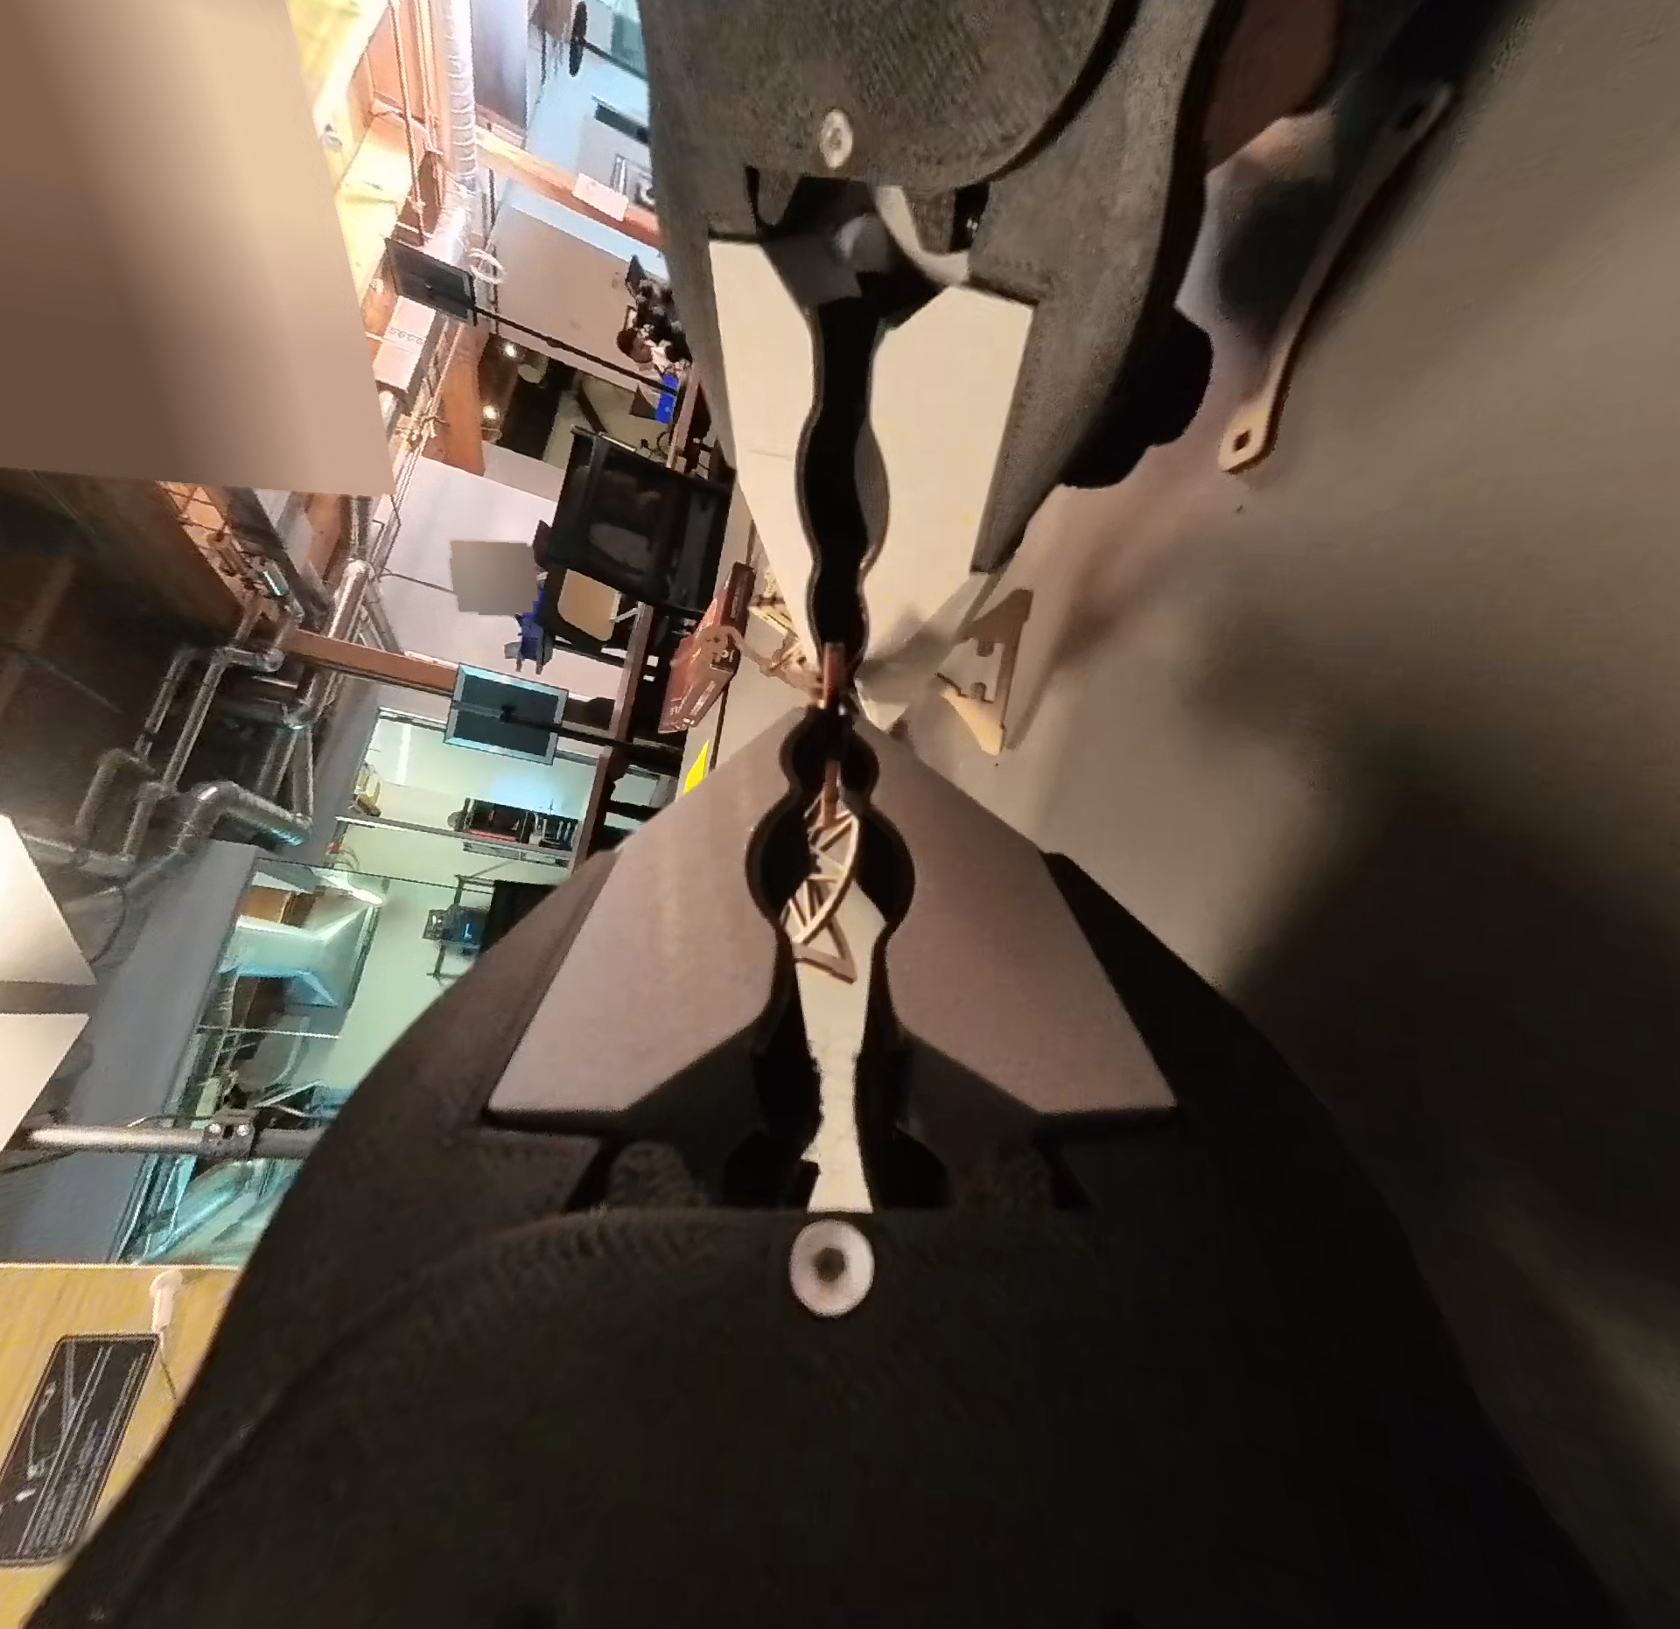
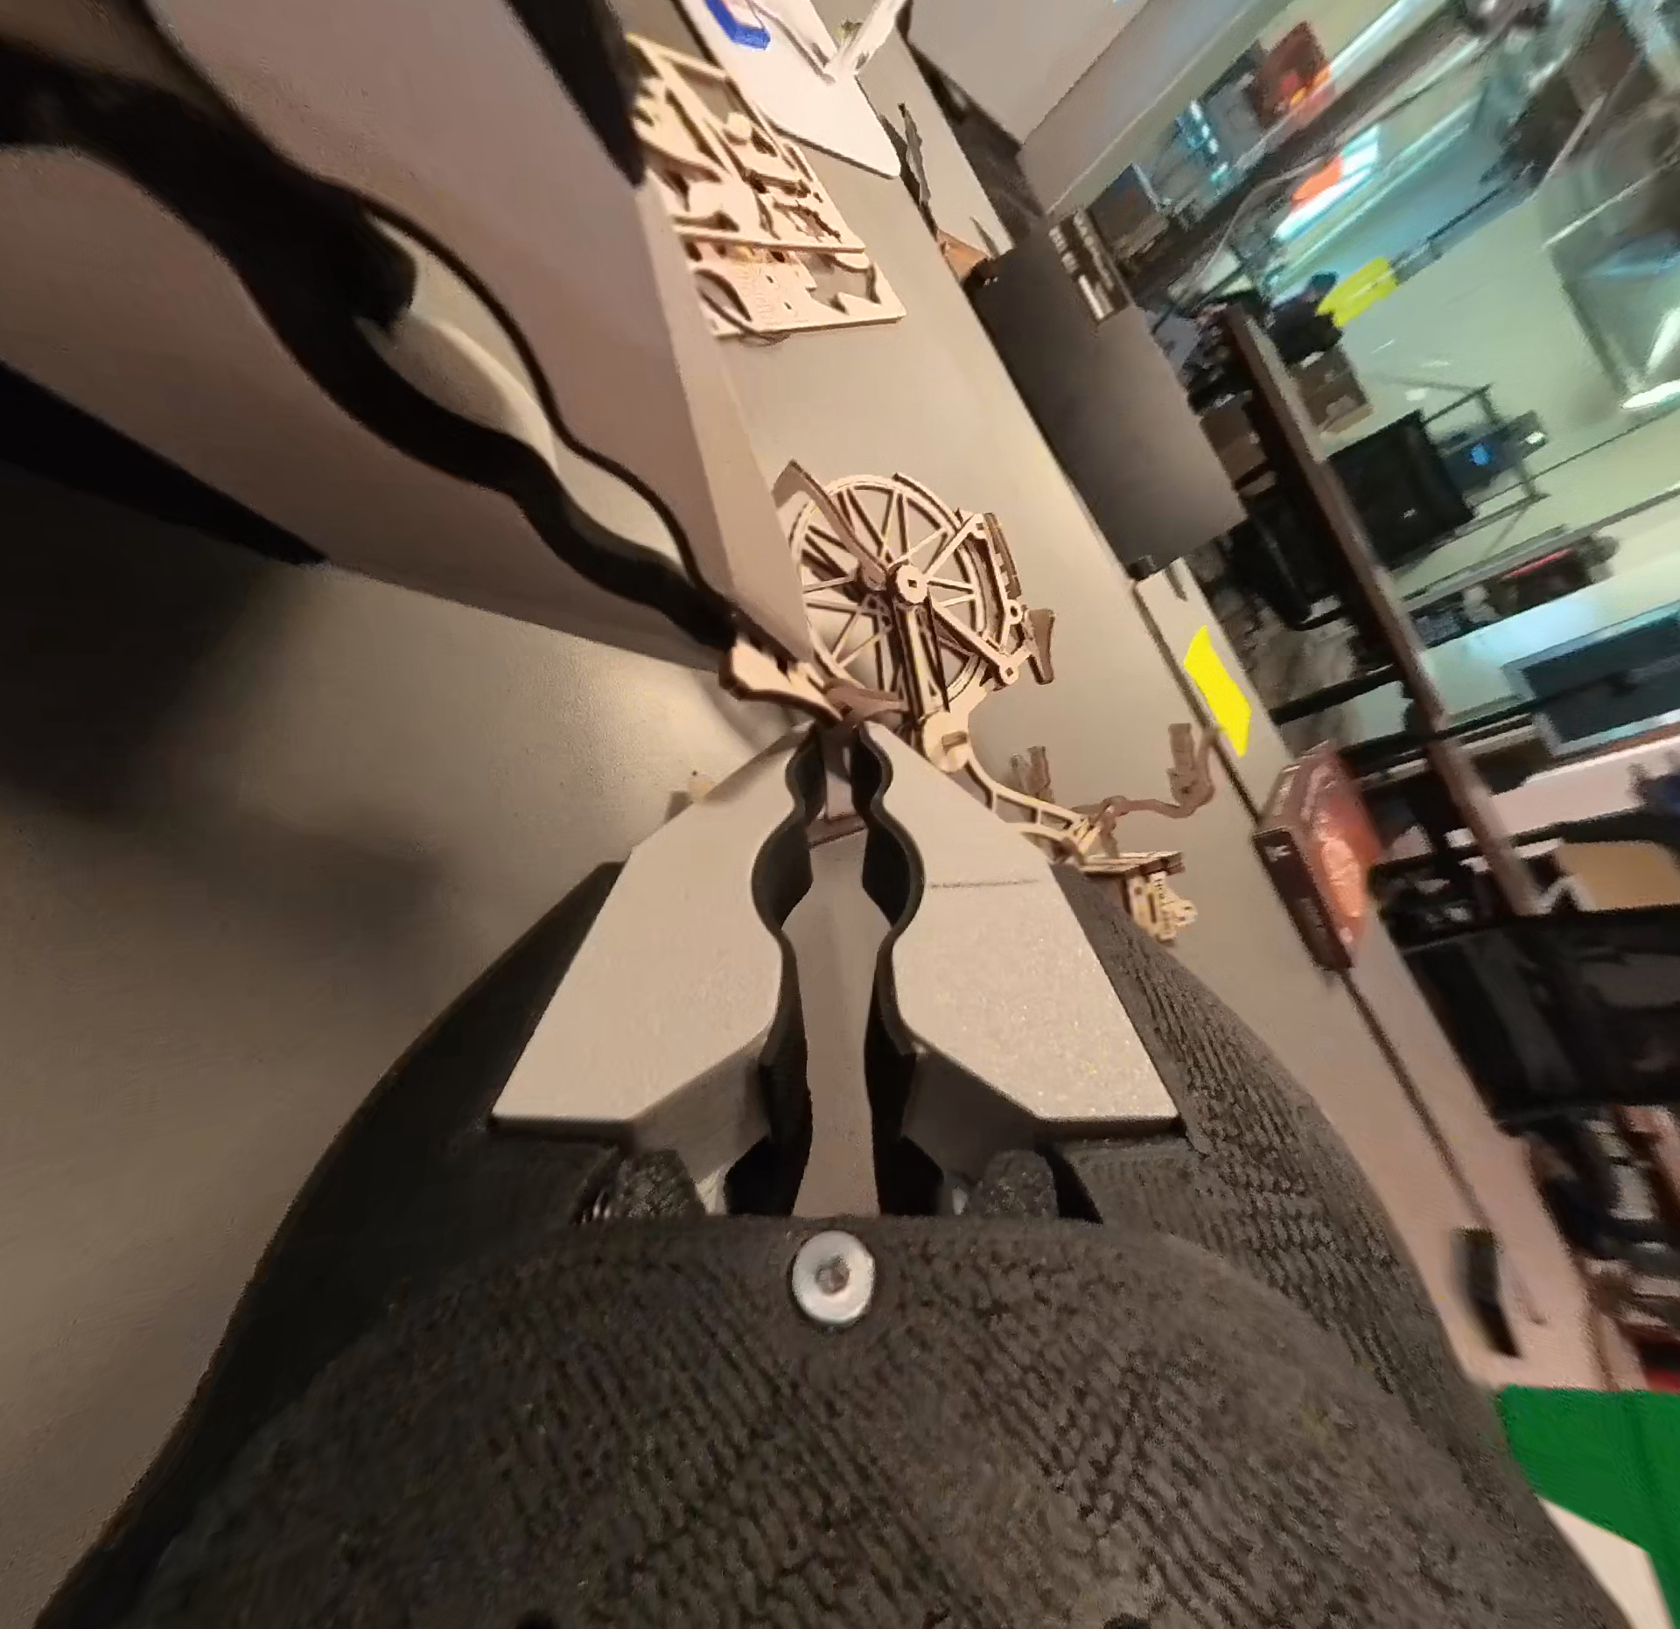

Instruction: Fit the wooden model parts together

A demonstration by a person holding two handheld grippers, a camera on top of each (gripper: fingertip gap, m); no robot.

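Wooden lattice model part [image 1: 823, 913], pale and laser-cut, sits pinched in the narrow left gripper [image 1: 832, 749], meeting tip to tip the right gripper [image 2: 841, 749], which clamps a thin brown wooden piece [image 2: 832, 790] above the grey table [image 2: 1045, 458].

The joint where the two gripped wooden pieces meet is hidden between the fingertips of the left gripper [image 1: 832, 731] and right gripper [image 2: 836, 749]. The wheel model [image 2: 895, 585] is partly covered by a finger (its near rim), and the punched parts sheet [image 2: 773, 213] is blurred.
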